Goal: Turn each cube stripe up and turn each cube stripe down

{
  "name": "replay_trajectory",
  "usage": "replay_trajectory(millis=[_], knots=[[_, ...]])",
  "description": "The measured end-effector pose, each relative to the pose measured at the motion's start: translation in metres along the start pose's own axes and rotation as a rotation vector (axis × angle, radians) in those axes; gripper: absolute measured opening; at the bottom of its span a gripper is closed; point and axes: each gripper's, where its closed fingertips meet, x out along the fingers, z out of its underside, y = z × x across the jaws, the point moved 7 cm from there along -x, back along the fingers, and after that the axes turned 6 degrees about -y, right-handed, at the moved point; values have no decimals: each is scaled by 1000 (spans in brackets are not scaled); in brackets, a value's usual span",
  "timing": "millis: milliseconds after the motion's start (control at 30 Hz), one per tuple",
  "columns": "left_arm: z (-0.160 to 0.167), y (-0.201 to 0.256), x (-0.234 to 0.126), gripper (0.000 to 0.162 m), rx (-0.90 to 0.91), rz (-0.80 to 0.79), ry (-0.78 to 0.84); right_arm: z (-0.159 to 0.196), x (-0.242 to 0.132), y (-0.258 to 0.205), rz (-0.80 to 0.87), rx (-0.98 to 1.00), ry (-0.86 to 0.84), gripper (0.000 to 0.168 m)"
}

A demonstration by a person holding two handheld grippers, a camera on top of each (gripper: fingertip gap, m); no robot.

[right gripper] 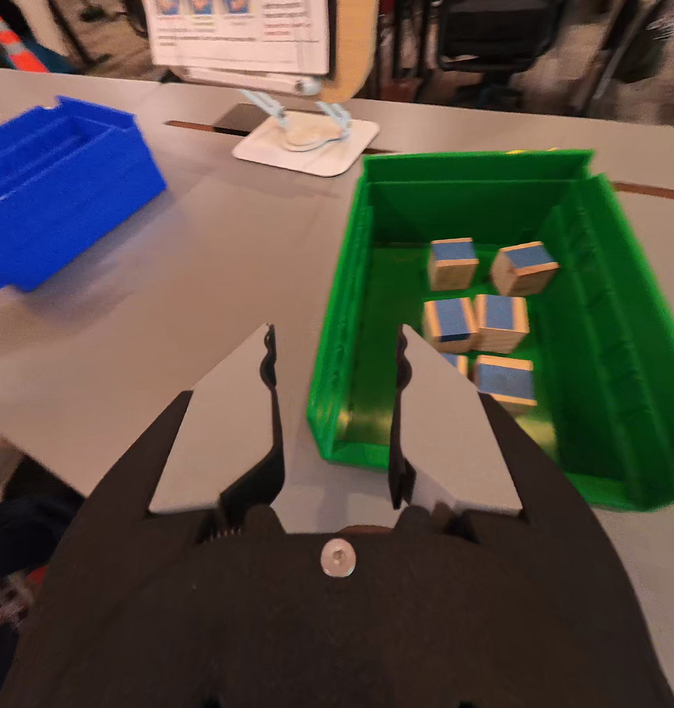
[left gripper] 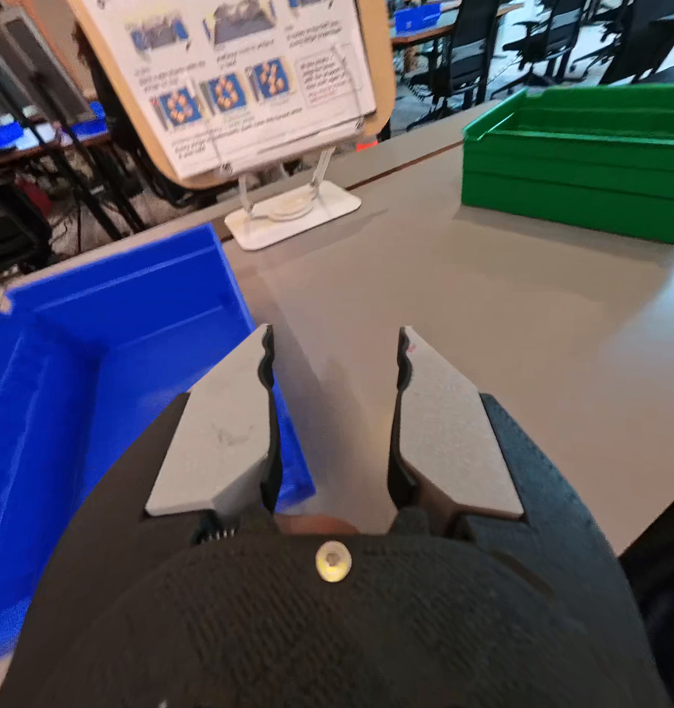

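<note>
Parted and empty, the right gripper (right gripper: 335, 333) hangs over the green bin's (right gripper: 339, 329) near-left corner; the wooden cubes (right gripper: 498, 323) lie ahead-right, stripes up. Left gripper (left gripper: 335, 333), also open and empty, is beside the blue bin (left gripper: 117, 325), farther away.

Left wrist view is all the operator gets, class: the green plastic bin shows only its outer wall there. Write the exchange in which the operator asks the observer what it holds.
Operator: Is the green plastic bin empty?
Observer: No, wooden cubes with blue stripes lie inside.
Operator: How many?
Observer: Five show clearly; a sixth peeks from behind the right gripper.
Operator: Is that gripper holding one?
Observer: No, it is open, above the bin's near left corner.
</note>
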Motion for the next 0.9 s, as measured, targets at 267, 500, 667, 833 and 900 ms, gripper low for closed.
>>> replay_trajectory(millis=[267,500,667,833,900], knots=[[52,-25,8,59,24,-216,-106,58,40,-16,-26,-21,-27,65],[56,-47,34,3,-11,-269,-181,57,63,-16,247,-118,-52,2],[35,-65,8,4,-97,-271,-57,47,83,-52,303,-177,-72,5],[8,-71,-21,4,-110,-304,11,31,119,-110,316,-142,-86,10],[-3,-70,-34,4,-108,-324,55,22,134,-138,269,-113,-85,13]])
